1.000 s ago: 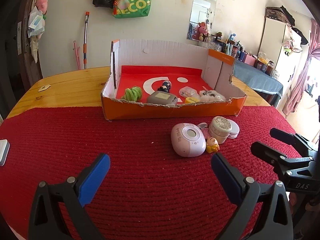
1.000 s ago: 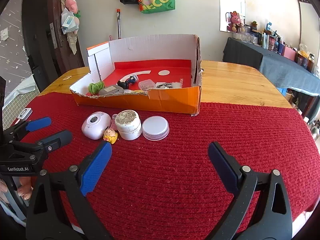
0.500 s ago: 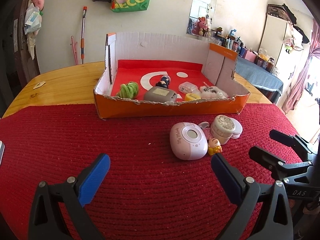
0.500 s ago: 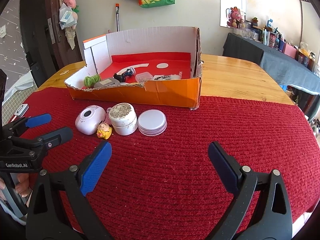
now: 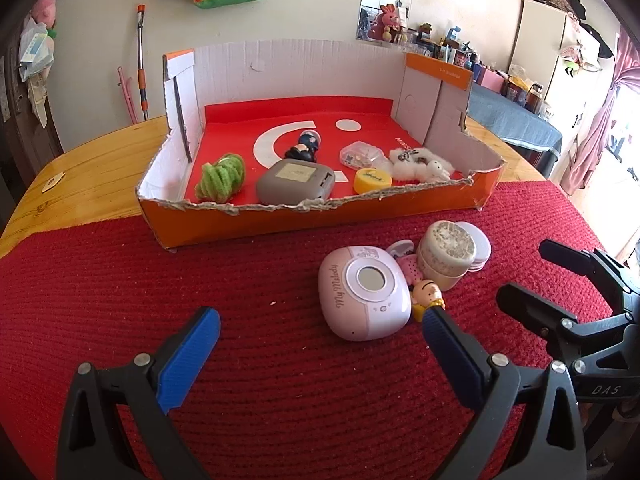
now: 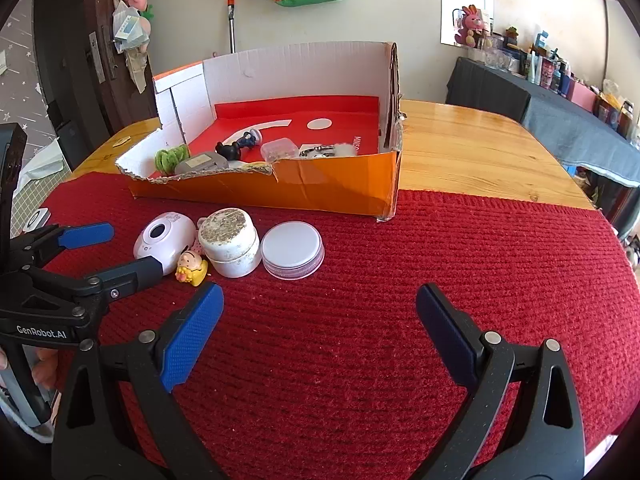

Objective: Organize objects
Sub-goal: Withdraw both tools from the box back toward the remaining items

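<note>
Two tools hang just above the red mat [image 6: 440, 248], both with their blue-padded fingers spread wide apart and nothing between them. The left tool [image 5: 320, 354] points at a small cluster on the mat; its right fingertip sits just beside a little yellow figurine [image 5: 428, 298]. The right tool [image 6: 318, 330] is over bare mat, near the same cluster but to its right.

The cluster lies close in front of the box. A pink rounded device [image 5: 364, 298] marked "My Melody" lies flat, with the figurine touching its right edge. Behind the figurine stands a white jar [image 5: 446, 256] with a speckled lid, and just beside the jar lies a flat round white lid [image 6: 292, 250]. A pink spotted piece shows between the device and the jar; what it is cannot be told.

Beyond them the orange cardboard box [image 5: 320, 216] straddles the edge of the mat and the wooden table [image 6: 472, 152]. On its red floor lie a green fuzzy bundle [image 5: 220, 178], a grey case [image 5: 296, 182], a yellow disc [image 5: 372, 180], a dark figure [image 5: 306, 148], a clear plastic container [image 5: 360, 154] and a white fluffy item [image 5: 420, 164].
</note>
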